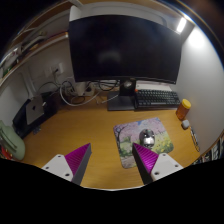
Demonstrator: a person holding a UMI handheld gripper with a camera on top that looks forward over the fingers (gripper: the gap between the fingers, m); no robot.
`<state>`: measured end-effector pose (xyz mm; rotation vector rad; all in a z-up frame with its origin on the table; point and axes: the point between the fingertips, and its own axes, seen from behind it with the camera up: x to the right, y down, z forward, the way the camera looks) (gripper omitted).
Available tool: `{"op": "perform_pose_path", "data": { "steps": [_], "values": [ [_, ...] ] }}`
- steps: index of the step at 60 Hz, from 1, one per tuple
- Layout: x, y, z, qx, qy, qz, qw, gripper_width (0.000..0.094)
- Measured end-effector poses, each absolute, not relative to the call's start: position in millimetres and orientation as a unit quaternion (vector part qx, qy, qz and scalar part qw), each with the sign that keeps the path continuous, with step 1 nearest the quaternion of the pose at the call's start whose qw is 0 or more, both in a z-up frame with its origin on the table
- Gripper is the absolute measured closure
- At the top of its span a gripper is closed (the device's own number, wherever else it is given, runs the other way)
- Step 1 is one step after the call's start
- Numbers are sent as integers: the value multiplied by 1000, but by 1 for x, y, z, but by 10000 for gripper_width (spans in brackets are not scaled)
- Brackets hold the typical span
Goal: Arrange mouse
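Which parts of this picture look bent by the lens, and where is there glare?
Gripper view: the monitor and desk edges bow outward, typical wide-angle distortion; a ceiling light glares brightly beyond the monitor; the open tongs look oversized.

This is a desk workspace, a home office or study corner by the look of it. A big dark monitor (118,47) stands on its stand at the back of a wooden desk (85,130), a black keyboard (157,98) sits just beside the stand, and a patterned mouse mat (143,137) lies nearer with a mouse (147,138) on it. Cables (75,93) trail along the white wall behind, an orange bottle (185,108) stands by the keyboard, and shelving (22,52) runs up the side wall.
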<state>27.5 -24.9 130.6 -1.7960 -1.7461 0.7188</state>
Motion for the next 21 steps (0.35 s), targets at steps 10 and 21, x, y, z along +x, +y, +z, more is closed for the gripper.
{"op": "perform_pose_path", "data": {
  "steps": [10,21],
  "values": [
    [43,-39,141,-642,-665,268,271,92],
    [57,-44,129,-647,-671,257,256,88]
  ]
}}
